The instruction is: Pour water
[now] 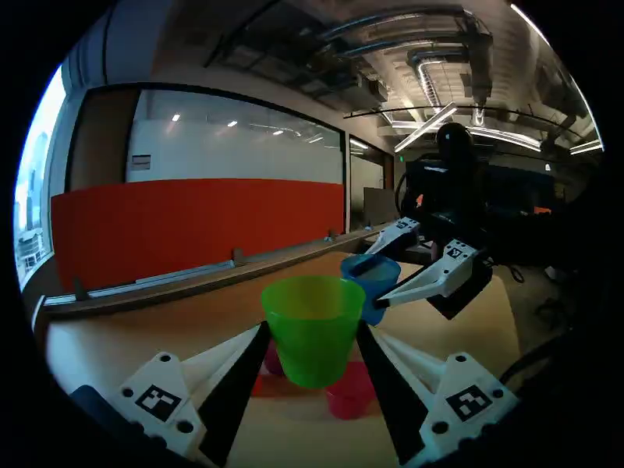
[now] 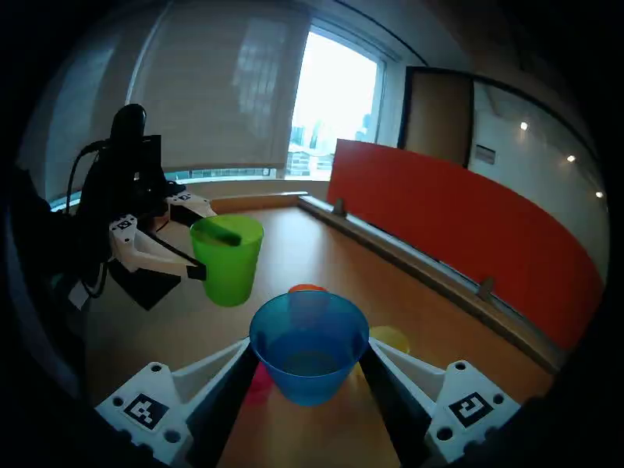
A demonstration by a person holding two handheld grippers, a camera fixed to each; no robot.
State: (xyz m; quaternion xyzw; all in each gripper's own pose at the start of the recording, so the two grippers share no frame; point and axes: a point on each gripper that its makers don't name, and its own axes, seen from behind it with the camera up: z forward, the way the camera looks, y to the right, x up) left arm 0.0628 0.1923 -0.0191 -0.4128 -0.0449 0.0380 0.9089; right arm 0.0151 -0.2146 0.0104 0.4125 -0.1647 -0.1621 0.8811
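Note:
My left gripper (image 1: 313, 326) is shut on a translucent green cup (image 1: 313, 347), which it holds upright above the wooden table (image 1: 156, 335). Just behind the green cup's rim and to its right is a blue cup (image 1: 372, 282), held in the right gripper (image 1: 374, 274). In the right gripper view, the right gripper (image 2: 310, 345) is shut on the blue cup (image 2: 310, 355), which is upright with a little water at its bottom. Farther off on the left, the green cup (image 2: 228, 261) sits in the left gripper (image 2: 209, 243).
Small cups stand on the table under the held ones: red ones (image 1: 349, 394), an orange one (image 2: 308, 289) and a yellow one (image 2: 390, 338). An orange partition (image 2: 468, 226) runs along the table's far edge. A person in dark clothing (image 2: 117, 179) holds the grippers.

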